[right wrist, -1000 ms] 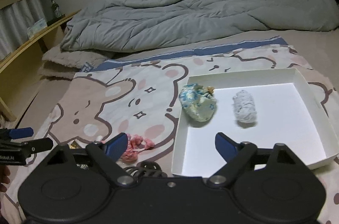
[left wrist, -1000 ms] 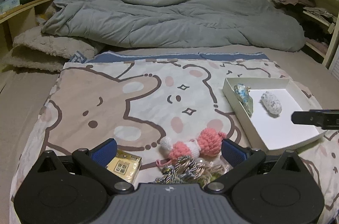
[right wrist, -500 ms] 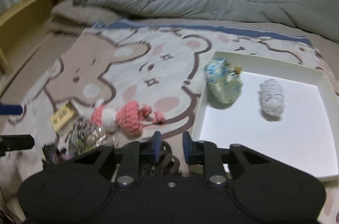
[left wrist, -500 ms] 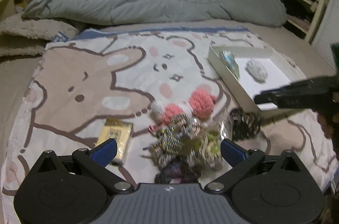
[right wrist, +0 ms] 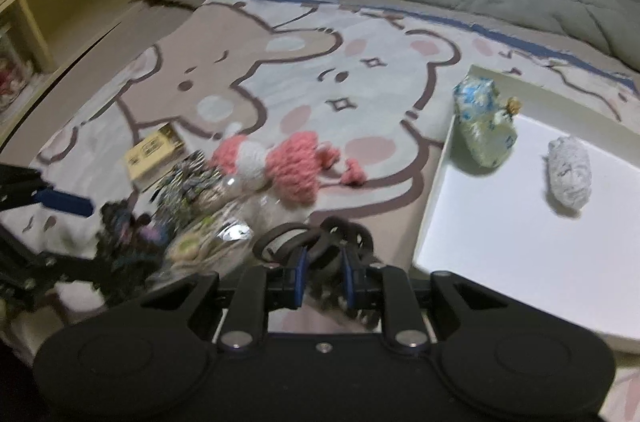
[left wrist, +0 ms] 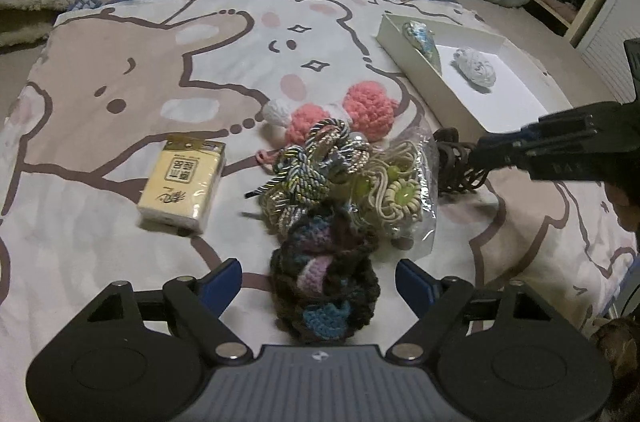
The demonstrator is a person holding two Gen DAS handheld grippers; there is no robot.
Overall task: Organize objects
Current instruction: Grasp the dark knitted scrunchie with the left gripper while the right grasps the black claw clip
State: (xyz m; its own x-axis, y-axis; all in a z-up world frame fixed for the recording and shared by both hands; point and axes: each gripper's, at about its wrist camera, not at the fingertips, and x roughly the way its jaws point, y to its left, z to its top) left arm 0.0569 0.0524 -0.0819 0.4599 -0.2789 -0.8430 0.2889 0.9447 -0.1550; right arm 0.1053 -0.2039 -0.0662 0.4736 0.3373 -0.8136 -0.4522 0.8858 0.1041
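In the left wrist view, the left gripper [left wrist: 319, 282] is hanging low over the bear-print blanket [left wrist: 120, 82] on the bed. Its jaws have just been closing, but they are standing apart, and the pads are not pressing on anything. The dark crocheted piece [left wrist: 324, 286] is lying between them, at the near end of a pile. Just behind it are the braided cord bundle [left wrist: 316, 162] and the clear bag of beige cords [left wrist: 396, 186]. The pink crocheted toy [left wrist: 340, 110] is lying farther away. The yellow tissue pack [left wrist: 182, 182] is resting to the left of the pile, apart from it. The white tray [left wrist: 416, 66] is standing at the far right and is holding two small wrapped things. The right gripper [left wrist: 492, 152] is coming in from the right and is touching the dark hair ties [left wrist: 456, 162].

In the right wrist view, the right gripper [right wrist: 323, 274] is clamped tight on the dark hair ties [right wrist: 316, 242], which are lying on the blanket just left of the white tray [right wrist: 436, 206]. In the tray, the blue patterned bundle [right wrist: 484, 126] is leaning at the left wall, and the grey-white bundle [right wrist: 568, 174] is lying to its right. The left side of this view is blurred.
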